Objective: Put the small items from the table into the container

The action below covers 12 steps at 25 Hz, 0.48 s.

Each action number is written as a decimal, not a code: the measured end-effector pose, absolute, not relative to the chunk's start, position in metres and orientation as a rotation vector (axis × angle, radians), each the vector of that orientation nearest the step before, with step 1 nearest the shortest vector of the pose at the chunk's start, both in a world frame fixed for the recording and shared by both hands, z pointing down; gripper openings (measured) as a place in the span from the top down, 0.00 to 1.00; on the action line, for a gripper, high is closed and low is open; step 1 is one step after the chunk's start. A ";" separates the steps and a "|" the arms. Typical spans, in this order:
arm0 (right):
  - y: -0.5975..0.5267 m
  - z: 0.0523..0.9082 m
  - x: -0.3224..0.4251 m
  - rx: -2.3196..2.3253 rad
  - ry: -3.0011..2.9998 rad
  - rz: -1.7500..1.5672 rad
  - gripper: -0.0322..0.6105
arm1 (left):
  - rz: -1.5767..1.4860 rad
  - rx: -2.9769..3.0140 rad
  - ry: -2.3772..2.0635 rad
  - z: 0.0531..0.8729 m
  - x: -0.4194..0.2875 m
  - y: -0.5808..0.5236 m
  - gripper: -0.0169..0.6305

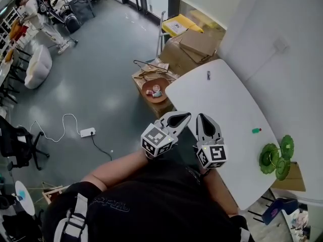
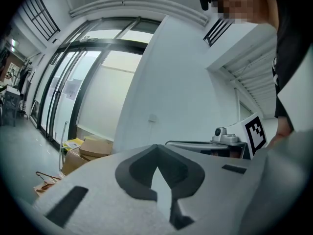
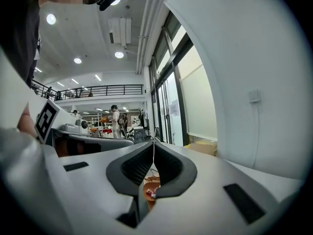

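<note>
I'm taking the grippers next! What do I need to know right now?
Left gripper: shut, empty.
Right gripper: shut, empty. Both hover at the near edge of the white table.
Container: the brown bowl sits on a cardboard box beside the table's left side, with a few small things in it.
To collect from the table: a small dark item at the far end and a small green item near the wall.
Green round pieces sit at the right edge.

Even daylight is admitted through tall windows and supplemented by round ceiling lamps; soft glare is seen on the grey floor. Both gripper views are curved and darkened at the edges by wide-angle lenses.
</note>
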State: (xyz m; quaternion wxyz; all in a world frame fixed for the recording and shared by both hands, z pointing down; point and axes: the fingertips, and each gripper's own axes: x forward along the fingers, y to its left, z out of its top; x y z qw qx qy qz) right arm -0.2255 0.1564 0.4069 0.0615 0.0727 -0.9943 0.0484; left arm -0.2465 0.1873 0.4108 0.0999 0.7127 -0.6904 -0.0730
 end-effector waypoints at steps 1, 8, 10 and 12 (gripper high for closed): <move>0.165 0.407 -0.236 0.210 -3.004 0.141 0.92 | -0.221 2.098 -2.051 0.411 -0.258 0.194 0.97; 0.173 0.420 -0.277 0.190 -2.964 0.145 0.92 | -0.259 2.029 -2.062 0.426 -0.307 0.205 0.97; 0.168 0.424 -0.284 0.196 -2.957 0.162 0.92 | -0.251 2.031 -2.051 0.430 -0.312 0.200 0.97; 0.161 0.429 -0.291 0.197 -2.952 0.177 0.92 | -0.239 2.035 -2.045 0.432 -0.318 0.192 0.97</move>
